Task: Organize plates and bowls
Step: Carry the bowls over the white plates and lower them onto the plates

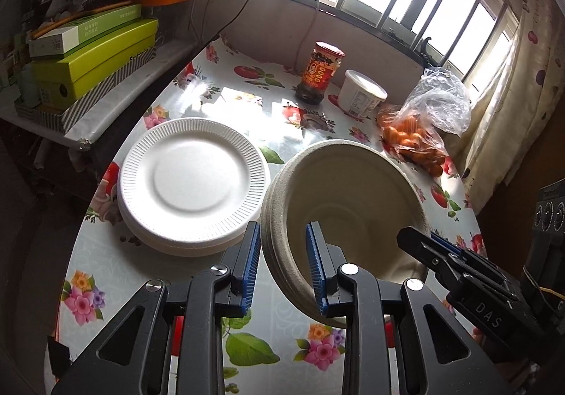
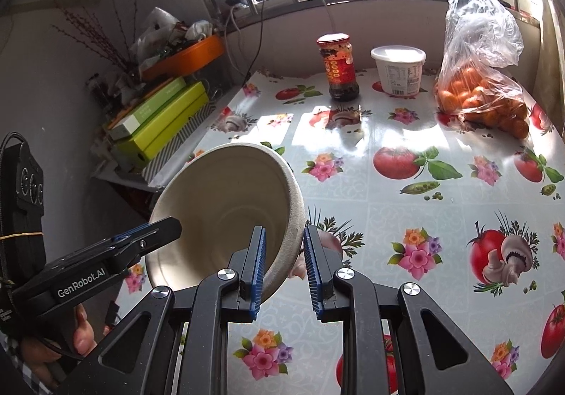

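Bowls (image 1: 353,204), a nested beige stack, held tilted above the tabletop (image 1: 116,275) between both tools. Left tool (image 1: 284,266) clenched on the stack's rim at about 8 o'clock of the bowls in the left wrist view, one blue pad (image 1: 247,268) outside the wall, the other inside. Right tool (image 2: 282,266) clenched on the opposite rim, at about 4 o'clock of the bowls (image 2: 226,197) in its own view, again one pad (image 2: 257,268) inside and one outside. Opening of the bowls turned toward the cameras, base pointing away and down.

Plates (image 1: 192,183), a white ribbed stack, flat on the tabletop just beside the bowls at their 9 o'clock in the left wrist view, apart from them. Jar (image 2: 337,68) with red label at 12 o'clock near the wall, white tub (image 2: 399,70) just right of it, bag of oranges (image 2: 483,91) at 2 o'clock. Green boxes (image 2: 162,123) on a side shelf at 10 o'clock. Hand (image 2: 63,342) at the lower left of the right wrist view, gripping the left tool's handle.
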`<state>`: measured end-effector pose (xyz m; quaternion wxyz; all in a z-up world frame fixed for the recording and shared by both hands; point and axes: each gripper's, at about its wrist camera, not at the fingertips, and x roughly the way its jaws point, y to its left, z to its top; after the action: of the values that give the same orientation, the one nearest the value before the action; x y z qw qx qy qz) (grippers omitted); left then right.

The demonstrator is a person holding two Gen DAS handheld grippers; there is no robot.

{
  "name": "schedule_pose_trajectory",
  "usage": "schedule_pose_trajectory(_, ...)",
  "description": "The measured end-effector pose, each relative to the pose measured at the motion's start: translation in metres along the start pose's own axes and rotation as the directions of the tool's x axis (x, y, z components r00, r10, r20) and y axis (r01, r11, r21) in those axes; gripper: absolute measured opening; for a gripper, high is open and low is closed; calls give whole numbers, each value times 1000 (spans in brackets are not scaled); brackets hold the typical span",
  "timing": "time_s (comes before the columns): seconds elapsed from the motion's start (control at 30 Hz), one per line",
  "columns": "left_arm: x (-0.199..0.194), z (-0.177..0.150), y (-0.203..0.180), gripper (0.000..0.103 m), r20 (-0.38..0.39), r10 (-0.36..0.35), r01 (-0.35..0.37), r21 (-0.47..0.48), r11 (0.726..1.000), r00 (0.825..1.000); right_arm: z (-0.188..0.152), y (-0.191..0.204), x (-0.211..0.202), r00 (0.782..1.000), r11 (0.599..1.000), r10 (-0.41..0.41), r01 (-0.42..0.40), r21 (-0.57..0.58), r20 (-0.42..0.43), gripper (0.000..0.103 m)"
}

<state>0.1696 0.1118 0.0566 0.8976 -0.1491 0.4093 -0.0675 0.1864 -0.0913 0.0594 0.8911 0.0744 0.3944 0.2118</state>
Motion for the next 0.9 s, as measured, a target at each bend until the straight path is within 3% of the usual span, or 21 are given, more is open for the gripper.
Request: schedule_pose_trajectory(0.9,-4,54,73,28,25,117,-115,-62,991,993,51,65,69,995,995,83,-86,-50,-61,22)
